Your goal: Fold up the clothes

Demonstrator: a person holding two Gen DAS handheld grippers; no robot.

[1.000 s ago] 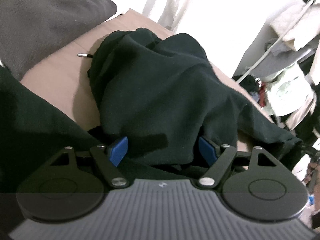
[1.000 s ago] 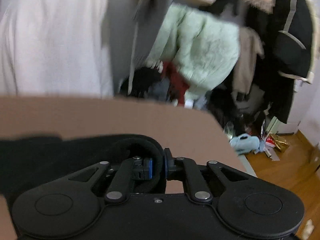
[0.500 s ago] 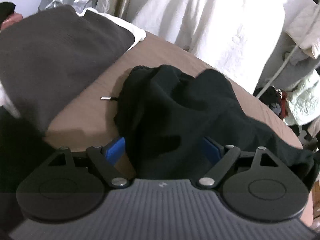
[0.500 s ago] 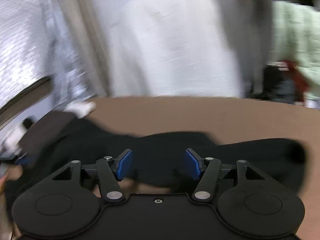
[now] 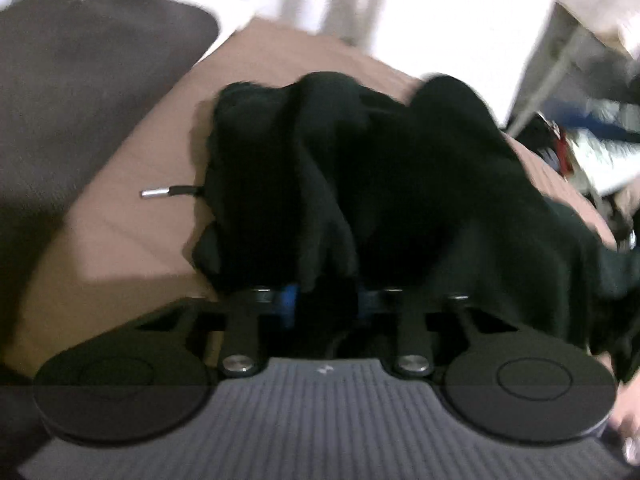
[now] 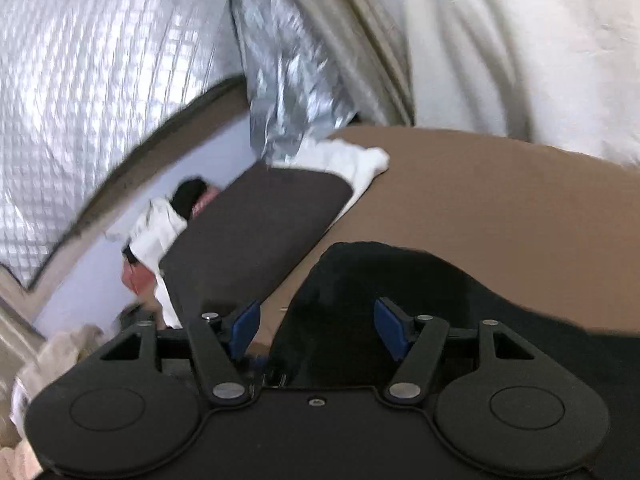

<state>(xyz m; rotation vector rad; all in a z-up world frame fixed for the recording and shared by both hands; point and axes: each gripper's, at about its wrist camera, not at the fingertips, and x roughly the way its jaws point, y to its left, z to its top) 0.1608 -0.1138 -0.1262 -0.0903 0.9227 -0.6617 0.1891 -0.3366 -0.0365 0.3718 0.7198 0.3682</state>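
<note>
A crumpled black garment lies heaped on the brown bed sheet. Its drawstring with a metal tip sticks out to the left. My left gripper is at the garment's near edge, its blue pads drawn close with a bunch of the black cloth pinched between them. In the right wrist view, the same black garment spreads under and between the fingers of my right gripper, which stands open and holds nothing. The left view is motion-blurred.
A dark grey pillow on white bedding lies at the head of the bed, beside a silver foil-covered window. White cloth hangs behind the bed. Piled clothes sit off its right side.
My left gripper went from wide open to closed on the garment's near edge. My right gripper let go of the black cloth, opened, and swung left toward the pillow end.
</note>
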